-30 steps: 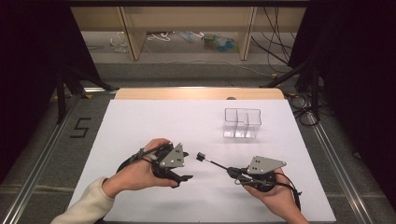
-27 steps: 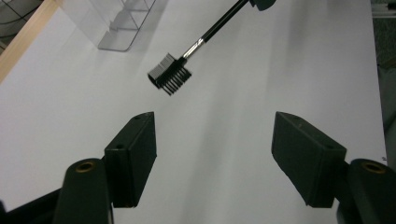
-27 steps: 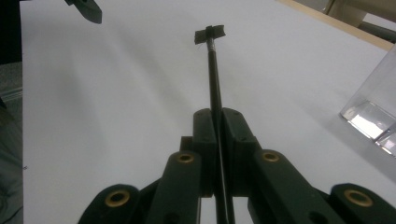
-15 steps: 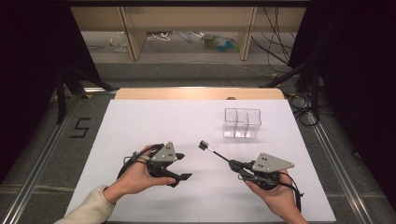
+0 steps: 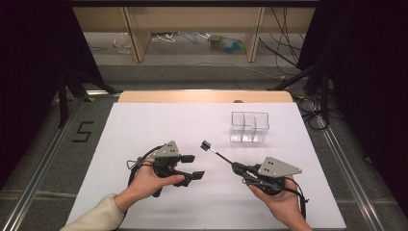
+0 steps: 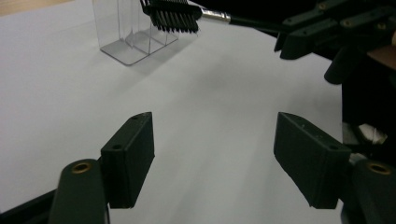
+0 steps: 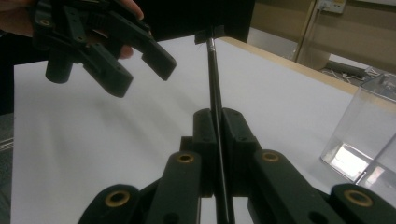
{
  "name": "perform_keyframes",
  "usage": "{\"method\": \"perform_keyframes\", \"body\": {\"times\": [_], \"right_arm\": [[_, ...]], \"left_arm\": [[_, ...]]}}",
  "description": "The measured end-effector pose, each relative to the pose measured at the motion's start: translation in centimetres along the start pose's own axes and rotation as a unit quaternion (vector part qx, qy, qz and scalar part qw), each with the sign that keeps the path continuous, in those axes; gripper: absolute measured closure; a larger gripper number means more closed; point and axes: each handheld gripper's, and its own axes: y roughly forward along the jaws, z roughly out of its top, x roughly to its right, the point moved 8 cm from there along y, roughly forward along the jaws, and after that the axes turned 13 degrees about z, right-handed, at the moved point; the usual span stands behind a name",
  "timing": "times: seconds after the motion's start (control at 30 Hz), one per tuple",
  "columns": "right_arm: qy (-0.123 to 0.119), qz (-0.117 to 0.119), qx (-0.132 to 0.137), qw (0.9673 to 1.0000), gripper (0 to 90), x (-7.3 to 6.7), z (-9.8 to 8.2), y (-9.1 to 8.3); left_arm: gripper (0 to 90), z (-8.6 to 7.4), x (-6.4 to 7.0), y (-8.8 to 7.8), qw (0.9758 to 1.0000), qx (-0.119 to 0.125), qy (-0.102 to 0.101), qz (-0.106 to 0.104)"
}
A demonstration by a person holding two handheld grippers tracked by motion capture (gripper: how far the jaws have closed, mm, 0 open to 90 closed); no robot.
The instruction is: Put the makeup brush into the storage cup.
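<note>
A thin black brush [image 5: 219,155] with a small bristle head [image 5: 206,144] sticks out up-left from my right gripper [image 5: 239,169], which is shut on its handle. In the right gripper view the handle [image 7: 214,79] runs straight up between the closed jaws. My left gripper [image 5: 192,167] sits left of the brush, open, with nothing between its fingers. In the left gripper view the wide jaws frame bare table, and the bristle head [image 6: 173,16] hovers at the top. A clear divided container [image 5: 249,127] stands beyond the brush.
The white table sheet [image 5: 159,125] has a wooden far edge [image 5: 204,96]. The container [image 6: 130,32] is upright with transparent walls and shows again at the right [image 7: 369,135]. Cables trail from both grippers near the front edge.
My left gripper has drawn back left and lower, away from the brush head it was next to. The right gripper has kept its grip, and the brush head now points farther away.
</note>
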Motion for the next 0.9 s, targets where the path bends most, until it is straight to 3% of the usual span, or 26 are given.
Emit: {"method": "perform_keyframes", "body": {"times": [0.1, 0.2, 0.63, 0.9], "right_arm": [[-0.001, 0.002, -0.007, 1.0000, 85.4, -0.2, 0.1, 0.0], [-0.001, 0.009, 0.003, 1.0000, 85.4, -0.4, 0.3, 0.4], [-0.006, 0.010, 0.009, 0.9999, 85.4, -0.6, 0.5, 0.8], [-0.006, 0.007, 0.013, 0.9999, 85.4, -0.6, 0.5, 0.8]], "left_arm": [[29.1, 0.2, 0.2, 0.2, 0.9998, 0.005, -0.019, -0.009], [28.8, 0.3, 0.4, 0.5, 0.9994, 0.009, -0.032, -0.014], [29.4, 1.6, 1.6, 1.2, 0.9932, 0.045, -0.096, -0.048], [29.7, 2.0, 1.9, 1.5, 0.9917, 0.053, -0.105, -0.052]]}}
